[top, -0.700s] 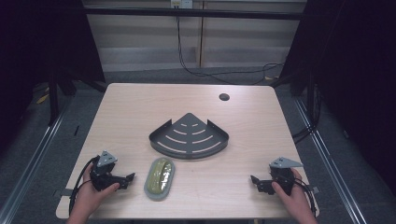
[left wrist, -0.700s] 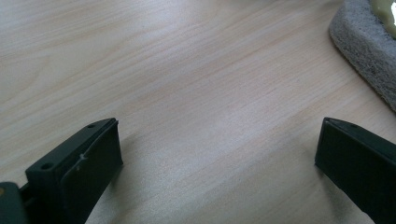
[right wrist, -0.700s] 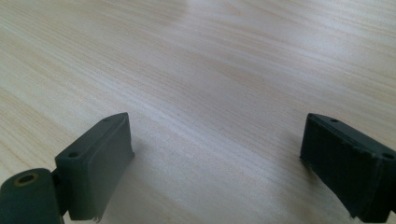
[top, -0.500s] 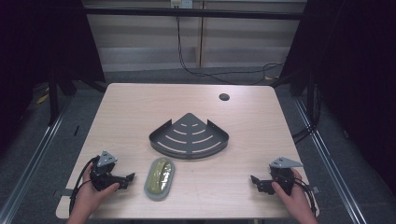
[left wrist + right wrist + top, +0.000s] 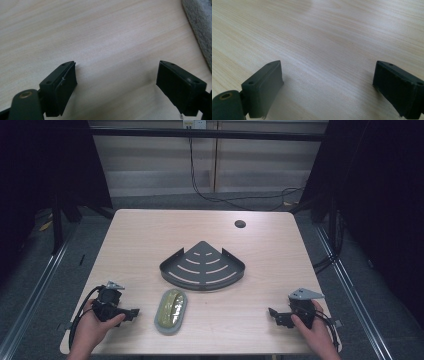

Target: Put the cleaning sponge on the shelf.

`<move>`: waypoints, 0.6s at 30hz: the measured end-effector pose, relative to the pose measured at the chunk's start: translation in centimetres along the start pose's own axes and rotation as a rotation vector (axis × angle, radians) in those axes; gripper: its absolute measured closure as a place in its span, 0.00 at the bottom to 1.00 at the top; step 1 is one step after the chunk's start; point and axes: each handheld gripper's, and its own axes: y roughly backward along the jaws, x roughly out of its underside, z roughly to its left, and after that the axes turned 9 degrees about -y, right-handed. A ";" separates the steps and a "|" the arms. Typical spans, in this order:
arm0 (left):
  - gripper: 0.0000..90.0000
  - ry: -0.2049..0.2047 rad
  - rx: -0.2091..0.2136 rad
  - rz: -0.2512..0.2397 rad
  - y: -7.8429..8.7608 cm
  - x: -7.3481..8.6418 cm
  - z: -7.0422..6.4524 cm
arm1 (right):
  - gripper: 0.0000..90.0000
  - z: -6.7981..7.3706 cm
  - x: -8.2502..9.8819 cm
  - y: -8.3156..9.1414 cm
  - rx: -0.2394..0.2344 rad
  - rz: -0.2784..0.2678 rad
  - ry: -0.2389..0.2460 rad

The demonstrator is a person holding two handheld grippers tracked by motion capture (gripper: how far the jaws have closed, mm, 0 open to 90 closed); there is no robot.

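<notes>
A pale wood-grain rectangular worktop (image 5: pixel 150 235) carries three things. Near its middle sits a dark grey metal corner shelf, quarter-round with curved slots in its floor and a low raised rim (image 5: pixel 203 268), its point turned away from the person. Just in front of that shelf and slightly to the left lies an oval olive-green sponge on a grey backing (image 5: pixel 171 310), its long axis running roughly front to back. Far back on the right a small round dark hole (image 5: pixel 240 224) is set into the worktop.

The left gripper (image 5: pixel 131 312) rests at the front left corner, held in the person's left hand (image 5: pixel 92 330), its fingers pointing right toward the sponge and stopping just short of it. In the left gripper view the two black fingers (image 5: pixel 61 91) are spread wide apart, released, with bare wood between them and nothing grasped; the grey fuzzy edge of the sponge (image 5: pixel 200 27) shows at the upper right, beyond the fingers and apart from them.

The right gripper (image 5: pixel 273 315) lies at the front right corner in the person's right hand (image 5: pixel 315 330), pointing left across the worktop, well apart from the sponge and the shelf. In the right gripper view its black fingers (image 5: pixel 263 90) are likewise spread wide, released, close above bare wood and holding nothing.
</notes>
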 end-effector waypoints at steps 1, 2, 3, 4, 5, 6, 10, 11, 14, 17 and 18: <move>0.18 0.000 0.008 0.015 0.0 -0.1 -0.1 | 0.10 0.0 0.0 0.0 0.000 0.000 0.001; 0.18 0.000 0.008 0.015 0.0 -0.1 -0.1 | 0.10 0.0 0.0 0.0 0.000 0.000 0.001; 0.18 0.011 0.035 0.053 0.2 -0.4 -0.1 | 0.09 0.0 0.0 0.0 0.000 -0.001 0.000; 0.18 0.026 0.039 0.068 0.3 -0.5 -0.1 | 0.09 0.0 0.0 0.0 0.000 0.001 -0.002; 0.18 0.026 0.046 0.098 0.4 -0.7 -0.1 | 0.09 0.0 0.0 0.0 -0.001 0.000 -0.001; 0.19 0.029 0.049 0.115 0.5 -0.8 -0.1 | 0.10 0.0 0.0 0.0 0.000 0.000 0.000; 0.21 0.049 0.060 0.161 0.8 -1.4 -0.1 | 0.09 0.0 0.0 0.0 0.000 -0.001 0.000; 0.22 0.058 0.059 0.167 1.4 -2.1 0.0 | 0.09 0.0 0.0 0.0 0.000 0.000 -0.002; 0.24 0.067 0.072 0.169 2.2 -3.0 0.0 | 0.09 0.0 0.0 0.0 0.000 0.000 0.000; 0.27 0.055 0.089 0.180 2.6 -3.9 -0.2 | 0.09 -0.1 0.0 0.0 0.000 -0.001 0.002; 0.28 0.055 0.089 0.180 2.6 -3.9 -0.2 | 0.09 0.0 0.0 0.0 0.000 -0.001 0.001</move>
